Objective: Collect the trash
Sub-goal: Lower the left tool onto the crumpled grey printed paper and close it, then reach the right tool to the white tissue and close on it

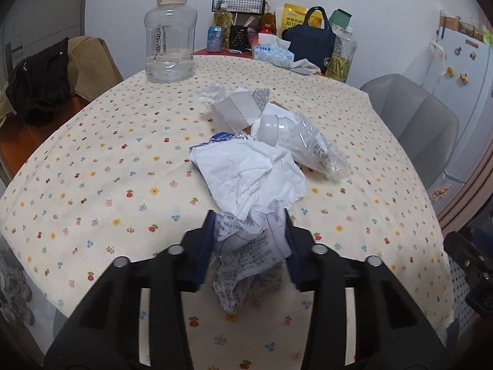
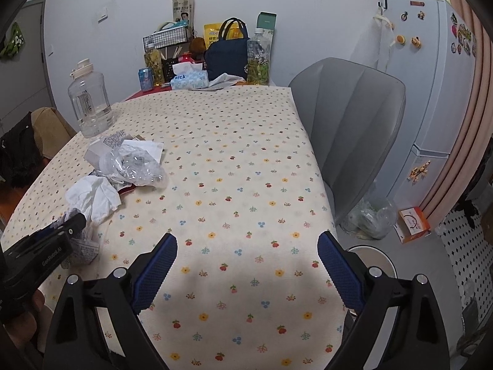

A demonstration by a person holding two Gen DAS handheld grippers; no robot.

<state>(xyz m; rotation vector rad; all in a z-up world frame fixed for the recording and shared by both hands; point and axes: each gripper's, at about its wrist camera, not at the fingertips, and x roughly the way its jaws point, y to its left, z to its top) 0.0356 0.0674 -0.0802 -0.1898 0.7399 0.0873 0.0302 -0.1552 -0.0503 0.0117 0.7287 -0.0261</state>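
Observation:
My left gripper (image 1: 249, 215) is shut on a crumpled printed paper wrapper (image 1: 243, 256) at the near edge of the trash pile, just over the floral tablecloth (image 1: 107, 185). Behind it lie a white tissue (image 1: 252, 175), a crushed clear plastic bottle (image 1: 308, 145) and a torn white carton (image 1: 237, 108). In the right wrist view the same pile (image 2: 132, 163) sits at the left, with the left gripper (image 2: 72, 225) at its near end. My right gripper (image 2: 248, 237) is open over bare tablecloth, well right of the pile, with nothing between its blue pads (image 2: 160, 259).
A big clear water jug (image 1: 171, 37) stands at the far left of the table. A tissue box (image 1: 272, 52), a navy bag (image 1: 309, 43), bottles and a can crowd the far end. A grey chair (image 2: 348, 123), a clear bag on the floor (image 2: 369, 215) and a fridge (image 2: 431, 77) are on the right.

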